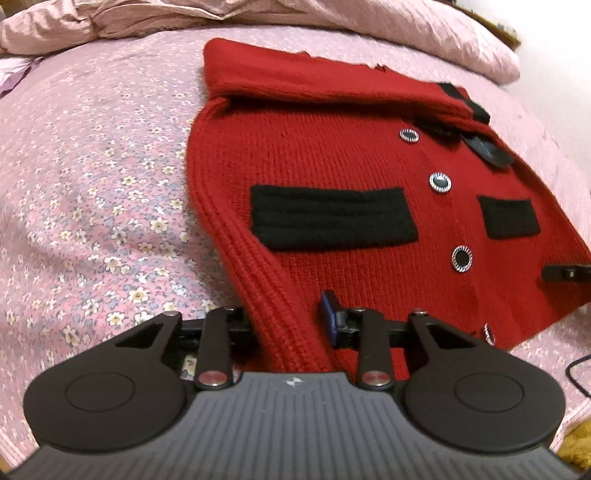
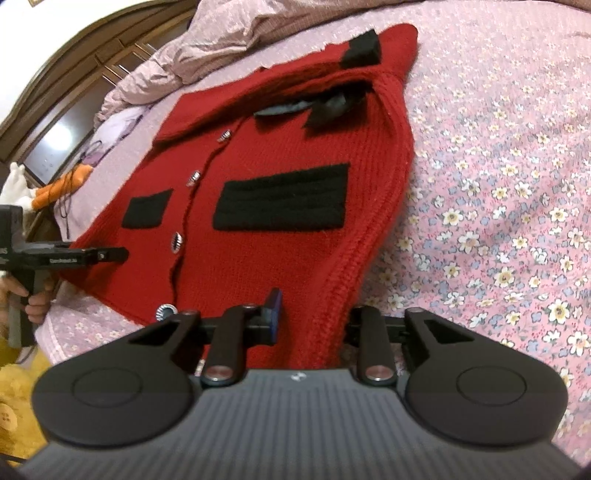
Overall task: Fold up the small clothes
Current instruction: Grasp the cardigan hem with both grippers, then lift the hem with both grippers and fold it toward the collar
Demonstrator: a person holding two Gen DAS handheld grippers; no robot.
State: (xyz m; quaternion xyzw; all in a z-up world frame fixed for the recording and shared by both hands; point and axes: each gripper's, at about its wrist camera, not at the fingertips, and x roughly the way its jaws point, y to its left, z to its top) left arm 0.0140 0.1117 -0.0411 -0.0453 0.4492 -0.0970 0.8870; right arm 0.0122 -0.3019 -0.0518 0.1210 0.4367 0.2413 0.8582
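The cardigan [image 1: 332, 155] is chunky red knit, ribbed along its 7 o'clock edge, with matt black pockets [image 1: 332, 218] and shiny metal-rimmed buttons [image 1: 440, 182]. The bedspread [image 1: 92, 184] is soft floral cloth.

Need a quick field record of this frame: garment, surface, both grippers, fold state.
garment: red knit cardigan with black pockets and silver-rimmed buttons, lying front up
surface: pink floral bedspread
left gripper: shut on the cardigan's ribbed hem corner
right gripper: shut on the opposite ribbed hem corner
fold state: sleeves already laid across the chest near the collar; hem not yet lifted
background: rumpled pink duvet beyond the collar
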